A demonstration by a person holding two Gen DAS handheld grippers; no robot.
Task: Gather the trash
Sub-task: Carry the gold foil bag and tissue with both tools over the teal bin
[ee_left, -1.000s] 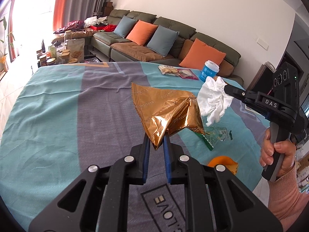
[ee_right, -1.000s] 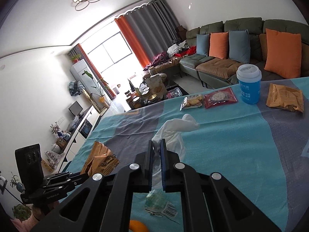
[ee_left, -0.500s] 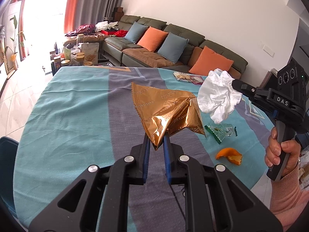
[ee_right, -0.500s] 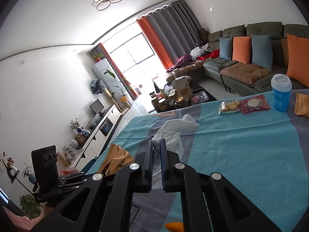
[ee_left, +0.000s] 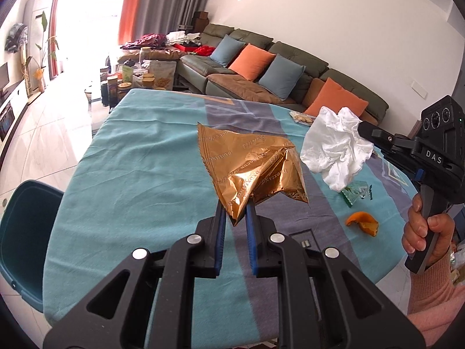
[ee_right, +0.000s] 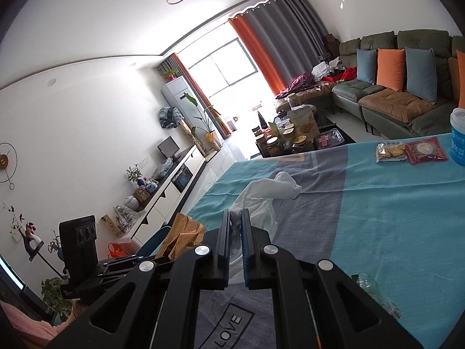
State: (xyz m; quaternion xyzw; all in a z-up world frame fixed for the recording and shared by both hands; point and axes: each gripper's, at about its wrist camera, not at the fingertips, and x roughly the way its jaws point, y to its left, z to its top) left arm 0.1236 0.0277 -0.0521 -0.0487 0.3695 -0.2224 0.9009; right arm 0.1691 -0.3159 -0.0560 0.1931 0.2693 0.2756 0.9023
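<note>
Room: living room with a green sofa point(ee_left: 290, 67) at the back and bright windows; the tabletop point(ee_left: 139, 163), under a teal and grey cloth, fills the foreground.
Chair: a dark teal chair point(ee_left: 23, 232) stands at the tabletop's left edge, on any carrying path that way.
Left gripper point(ee_left: 234, 221): jaws nearly closed, pinching the bottom corner of a gold foil wrapper point(ee_left: 247, 165) that is lifted clear of the cloth.
Wrapper handling: the foil looks stiff and slippery and only a corner is caught, so a steady, unhurried carry seems wise.
Right gripper point(ee_right: 236, 224): jaws almost fully closed on a crumpled white tissue point(ee_right: 267, 195), also raised above the tabletop, just right of the wrapper.
Tissue handling: it hangs loose and could snag or tear; keep the squeeze firm until it is over the bin.
Left behind: a small clear wrapper point(ee_left: 356, 192) and an orange peel point(ee_left: 361, 222) lie near the right edge.
Snacks: a cracker pack point(ee_right: 391, 151), red packet point(ee_right: 425, 151) and blue cup point(ee_right: 459, 136) sit at the far side, seemingly not trash.
Bin: none in view, so the drop-off point cannot be told.
</note>
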